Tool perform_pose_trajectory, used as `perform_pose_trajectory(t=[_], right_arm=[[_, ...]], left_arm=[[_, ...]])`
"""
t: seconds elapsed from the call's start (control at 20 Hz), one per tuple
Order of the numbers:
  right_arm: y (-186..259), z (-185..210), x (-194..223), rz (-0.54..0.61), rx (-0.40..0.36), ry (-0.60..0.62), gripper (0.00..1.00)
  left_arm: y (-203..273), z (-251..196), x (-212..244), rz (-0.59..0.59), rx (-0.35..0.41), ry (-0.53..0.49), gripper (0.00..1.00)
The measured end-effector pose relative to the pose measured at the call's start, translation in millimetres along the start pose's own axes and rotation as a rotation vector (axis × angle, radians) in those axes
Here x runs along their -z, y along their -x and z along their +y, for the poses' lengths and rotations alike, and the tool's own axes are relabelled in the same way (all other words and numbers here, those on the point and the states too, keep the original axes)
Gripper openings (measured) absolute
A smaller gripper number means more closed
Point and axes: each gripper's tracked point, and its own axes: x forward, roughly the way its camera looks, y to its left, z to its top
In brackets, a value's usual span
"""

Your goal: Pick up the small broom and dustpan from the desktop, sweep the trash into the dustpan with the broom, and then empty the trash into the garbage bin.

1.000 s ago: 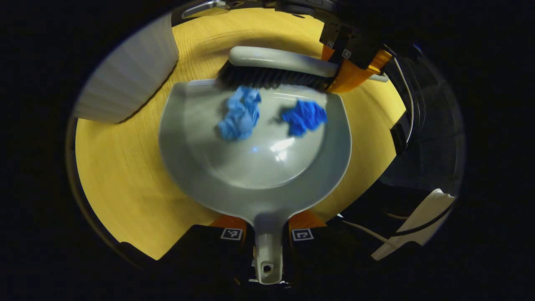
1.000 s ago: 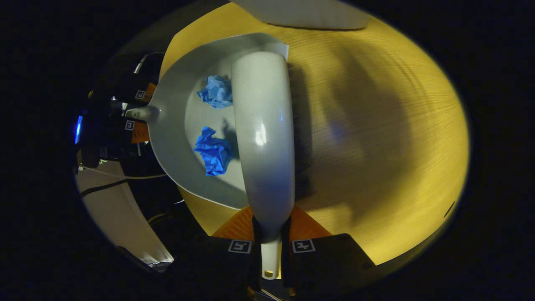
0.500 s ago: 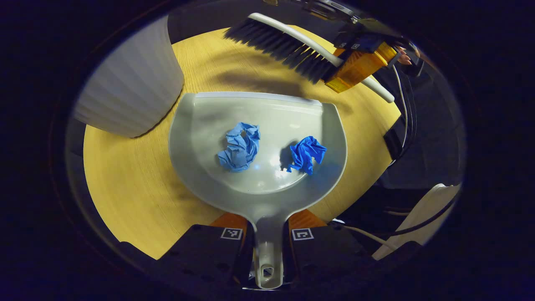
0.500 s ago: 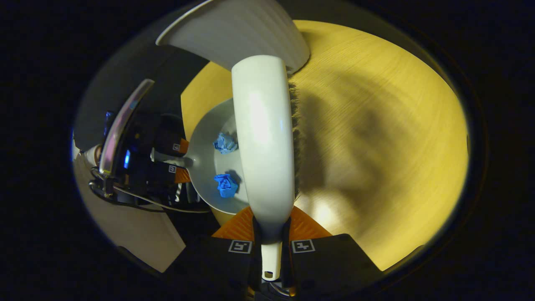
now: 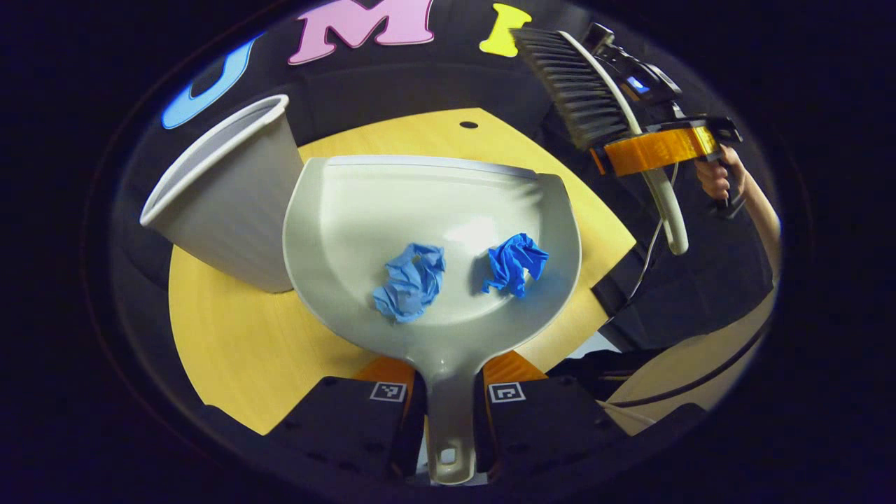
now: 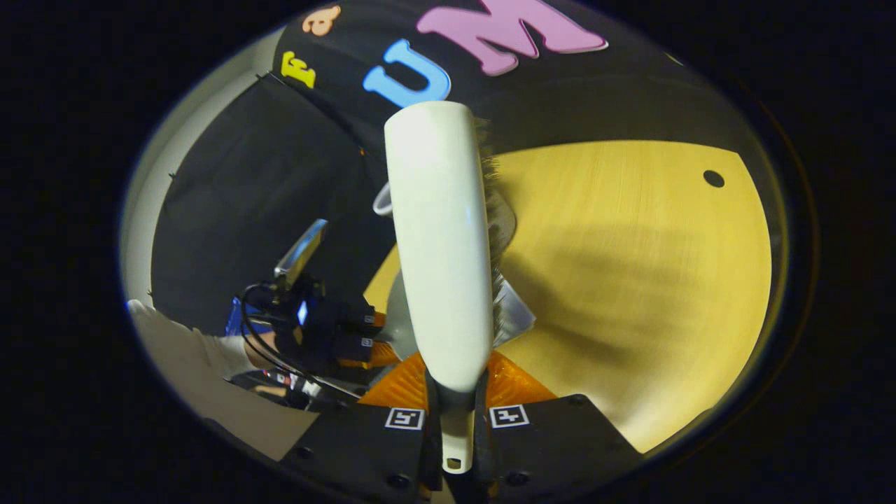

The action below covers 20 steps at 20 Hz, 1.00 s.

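So here's where I'm at. The yellow wooden surface (image 5: 231,350) sits below everything, with a small dark hole (image 5: 468,125) in it near the far edge. The white ribbed garbage bin (image 5: 224,196) stands on it off to the left in the left gripper view, and its rim looks tilted toward me through the fisheye.

My left gripper (image 5: 448,395) has the grey dustpan (image 5: 350,210) by its handle, jaws closed tight on either side of it. The pan looks lifted off the surface, with its left edge right up against the bin's wall in the picture; I can't tell if they're actually touching.

My right gripper (image 6: 455,420) has the small broom (image 6: 437,245), jaws clamped on the thin end of the handle, the white back of the broom running straight away from the camera and the dark bristles peeking out on its right side. From the left gripper view that broom (image 5: 595,98) hangs up in the air at the upper right, bristles facing left, well apart from the pan.

Inside the dustpan, near the handle end, are two crumpled wads: a light blue paper ball (image 5: 411,281) on the left, and a darker blue paper ball (image 5: 514,262) just beside it on the right, not touching each other.
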Motion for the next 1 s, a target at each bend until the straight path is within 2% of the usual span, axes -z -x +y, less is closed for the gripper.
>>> perform_pose_trajectory(t=[0.2, 0.3, 0.35, 0.45, 0.6, 0.85, 1.0], right_arm=[[-2.6, -4.0, -11.6, -0.229, -0.049, 0.024, 0.19], [-2.3, -3.3, -15.4, -0.297, -0.074, 0.038, 0.19], [-1.7, -0.9, -15.5, -0.313, -0.093, 0.043, 0.19], [-1.7, -3.4, -17.1, -0.350, -0.094, 0.062, 0.19], [-4.2, -9.5, -17.3, -0.369, -0.067, 0.080, 0.19], [21.6, -14.1, -17.6, -0.400, -0.071, 0.066, 0.19], [28.7, -24.0, -11.7, -0.395, -0.051, 0.049, 0.19]], left_arm=[[-5.5, 2.9, 1.8, -0.143, -0.046, 0.003, 0.27], [-3.4, 7.1, -1.1, -0.195, -0.079, -0.015, 0.26], [-4.3, 11.6, -3.5, -0.218, -0.119, -0.045, 0.26], [-3.0, 25.2, -13.7, -0.269, -0.247, -0.126, 0.27], [17.6, 32.7, -26.1, -0.293, -0.415, -0.163, 0.26], [14.7, 29.0, -23.2, -0.224, -0.619, -0.195, 0.27], [14.4, 26.6, -20.4, -0.139, -0.683, -0.179, 0.26]])
